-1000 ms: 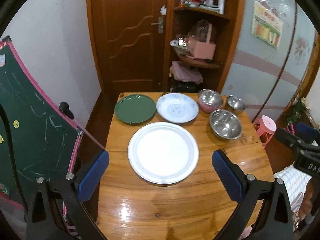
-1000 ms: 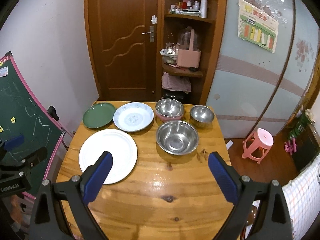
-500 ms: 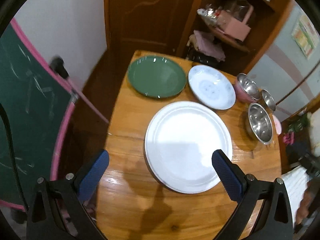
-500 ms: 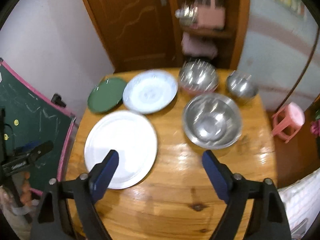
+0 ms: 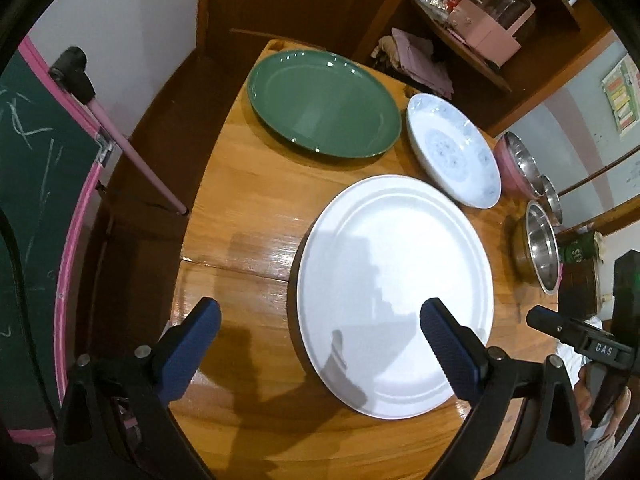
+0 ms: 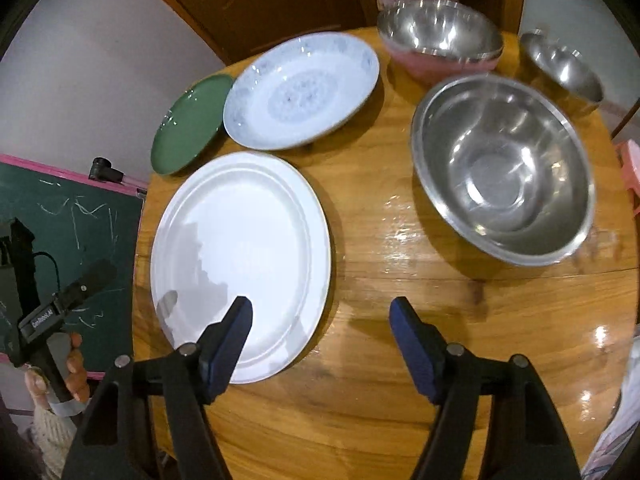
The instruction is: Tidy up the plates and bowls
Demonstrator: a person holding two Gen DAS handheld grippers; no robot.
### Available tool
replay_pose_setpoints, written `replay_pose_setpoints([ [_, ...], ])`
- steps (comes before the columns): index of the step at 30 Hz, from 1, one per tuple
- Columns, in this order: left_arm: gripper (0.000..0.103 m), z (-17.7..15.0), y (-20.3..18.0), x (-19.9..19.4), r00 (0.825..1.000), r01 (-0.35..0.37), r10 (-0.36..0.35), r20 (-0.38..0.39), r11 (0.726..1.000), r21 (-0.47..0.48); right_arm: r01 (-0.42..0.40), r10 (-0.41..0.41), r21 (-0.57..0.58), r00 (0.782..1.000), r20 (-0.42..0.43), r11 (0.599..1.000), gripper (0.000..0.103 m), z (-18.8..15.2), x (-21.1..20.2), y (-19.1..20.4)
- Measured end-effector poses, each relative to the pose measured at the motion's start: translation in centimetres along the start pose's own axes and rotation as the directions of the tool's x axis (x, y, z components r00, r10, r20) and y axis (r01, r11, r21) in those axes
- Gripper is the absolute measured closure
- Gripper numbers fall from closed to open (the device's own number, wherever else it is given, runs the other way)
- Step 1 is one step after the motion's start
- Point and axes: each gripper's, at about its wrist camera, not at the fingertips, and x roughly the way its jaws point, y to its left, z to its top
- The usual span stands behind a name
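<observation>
On the wooden table (image 5: 256, 184), big white plate (image 5: 394, 292) sitting nearest, nothing stacked yet. Behind it: green plate (image 5: 324, 100) and blue-patterned plate (image 5: 452, 148) side by side; off to its right, big steel bowl (image 6: 504, 168), with pink-sided steel bowl (image 6: 440, 40) and small steel bowl (image 6: 564, 66) further back. Both grippers dropped in way closer than a second ago. Left gripper (image 5: 320, 344) spread wide, straddling the white plate's near-left rim, holding nothing. Right gripper (image 6: 320, 344) just been narrowing, still empty, over the near-right edge. Looks like a two-handed lift coming.
</observation>
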Motion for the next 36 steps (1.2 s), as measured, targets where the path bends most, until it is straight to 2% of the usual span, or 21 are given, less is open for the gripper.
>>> replay_pose_setpoints([
  [5, 0.010, 0.2, 0.9, 1.5, 0.998, 0.035, -0.036, -0.043, 0.999, -0.015, -0.023, 0.024, 0.023, 0.999, -0.030, 0.999, 0.032, 0.8, 1.5, -0.6],
  [9, 0.024, 0.5, 1.4, 2.4, 0.995, 0.069, -0.070, -0.070, 0.997, -0.020, -0.041, 0.043, 0.043, 0.997, -0.059, 0.998, 0.045, 1.4, 2.7, -0.6],
  [13, 0.028, 0.7, 1.4, 2.8, 0.994, 0.073, -0.074, -0.084, 0.997, -0.013, -0.043, 0.047, 0.061, 0.996, -0.079, 0.997, 0.049, 1.7, 3.7, -0.6],
  [16, 0.041, 0.8, 1.2, 3.1, 0.991, 0.089, -0.089, -0.103, 0.996, -0.006, -0.052, 0.058, 0.071, 0.995, -0.081, 0.996, 0.052, 1.6, 3.9, -0.9],
  [17, 0.042, 0.8, 1.2, 3.3, 0.989, 0.094, -0.094, -0.113, 0.996, -0.005, -0.053, 0.059, 0.074, 0.995, -0.081, 0.996, 0.054, 1.5, 3.9, -1.0],
  [20, 0.047, 0.9, 1.1, 3.7, 0.987, 0.094, -0.093, -0.129, 0.996, 0.002, -0.054, 0.061, 0.079, 0.995, -0.083, 0.995, 0.059, 1.6, 3.8, -1.3],
  [22, 0.057, 1.0, 0.9, 3.9, 0.985, 0.099, -0.097, -0.142, 0.995, 0.007, -0.059, 0.066, 0.079, 0.994, -0.086, 0.995, 0.064, 1.6, 4.0, -1.1],
  [26, 0.064, 1.2, 0.8, 4.2, 0.983, 0.096, -0.093, -0.160, 0.995, 0.012, -0.058, 0.066, 0.081, 0.994, -0.093, 0.995, 0.070, 1.6, 4.4, -0.8],
  [27, 0.069, 1.2, 0.9, 4.2, 0.983, 0.091, -0.088, -0.164, 0.996, 0.015, -0.061, 0.069, 0.081, 0.993, -0.094, 0.995, 0.072, 1.6, 4.4, -0.7],
  [31, 0.083, 1.2, 1.2, 4.3, 0.983, 0.066, -0.060, -0.176, 0.997, 0.027, -0.050, 0.057, 0.077, 0.994, -0.095, 0.996, 0.073, 1.8, 4.5, -0.4],
  [36, 0.085, 1.2, 1.5, 4.8, 0.978, 0.053, -0.046, -0.203, 0.998, 0.026, -0.043, 0.049, 0.072, 0.994, -0.097, 0.997, 0.073, 1.9, 4.6, -0.2],
])
